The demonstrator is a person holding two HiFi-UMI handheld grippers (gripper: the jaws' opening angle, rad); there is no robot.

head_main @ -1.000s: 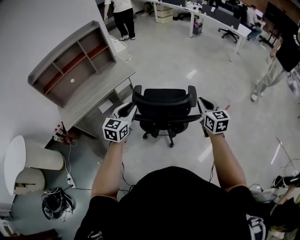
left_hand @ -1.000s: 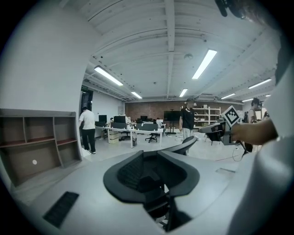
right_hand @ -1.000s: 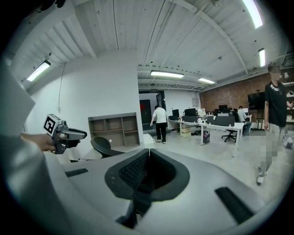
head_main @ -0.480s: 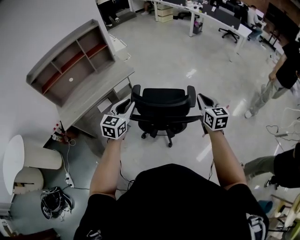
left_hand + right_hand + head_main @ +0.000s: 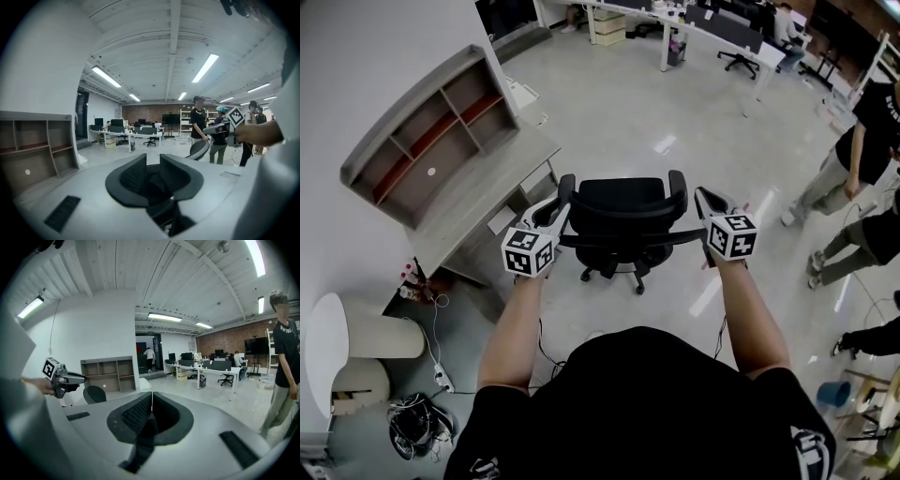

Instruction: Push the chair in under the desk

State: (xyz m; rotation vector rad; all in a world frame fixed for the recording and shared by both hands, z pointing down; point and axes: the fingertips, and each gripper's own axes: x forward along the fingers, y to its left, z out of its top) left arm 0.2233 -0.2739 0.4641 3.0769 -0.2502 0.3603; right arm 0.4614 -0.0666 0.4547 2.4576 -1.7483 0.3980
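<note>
Where both tools grip its backrest, the chair (image 5: 623, 211) stands on open floor, not under the counter (image 5: 492, 197).

The left tool (image 5: 555, 208) is clamped on the dark left edge of the backrest, at 9 o'clock of the chair. Its ribbed black pads are held apart by that part. The right tool (image 5: 709, 199) is clenched on the right edge, at 3 o'clock, with its pad tips meeting. The chair is black, with a curved back, two upright armrests and a star base on castors. The counter is at 10 o'clock of the chair. It is a pale grey, wood-grained rectangle carrying a shelf unit (image 5: 417, 141) of open box compartments with reddish shelves. The floor (image 5: 609, 103) is smooth, glossy and light grey.
</note>
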